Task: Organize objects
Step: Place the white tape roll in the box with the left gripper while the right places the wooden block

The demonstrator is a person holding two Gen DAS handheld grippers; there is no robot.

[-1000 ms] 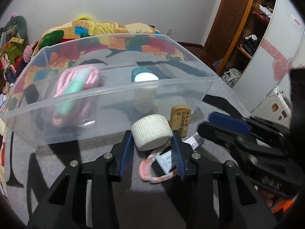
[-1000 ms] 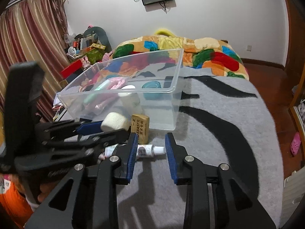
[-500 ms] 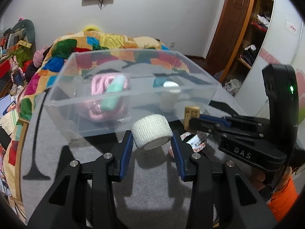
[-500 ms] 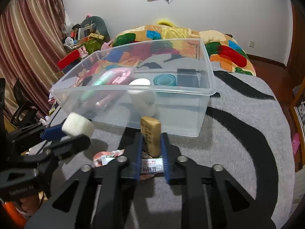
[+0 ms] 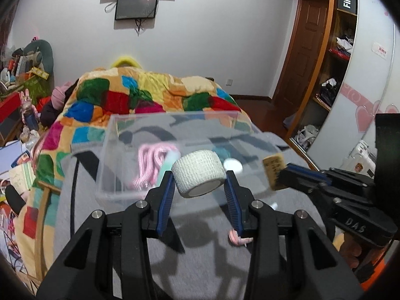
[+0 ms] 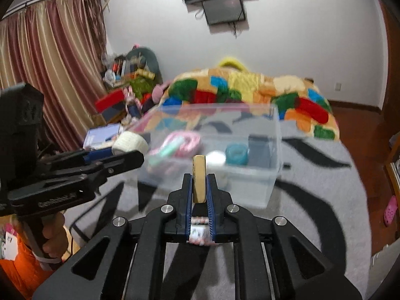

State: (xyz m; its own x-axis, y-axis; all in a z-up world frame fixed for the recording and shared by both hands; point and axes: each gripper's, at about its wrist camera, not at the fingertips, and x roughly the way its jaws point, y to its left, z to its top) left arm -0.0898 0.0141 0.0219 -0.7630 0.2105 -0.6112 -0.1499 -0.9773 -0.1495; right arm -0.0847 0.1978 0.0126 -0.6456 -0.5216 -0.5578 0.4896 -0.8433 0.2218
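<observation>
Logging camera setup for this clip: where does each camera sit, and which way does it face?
Left wrist: on the left gripper, looking along its fingers at the bandage roll it grips, toward the clear plastic bin; the right gripper shows at right.
Right wrist: on the right gripper, looking past the tan eraser it clamps toward the bin; the left gripper and hand show at left.
Shared: bin, patchwork quilt, wall TV.

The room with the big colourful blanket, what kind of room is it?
Most likely a bedroom. A bed with a patchwork quilt fills the middle, an open wardrobe holds clothes on shelves, and curtains hang by the window side. A clear storage bin sits on the grey blanket.
</observation>
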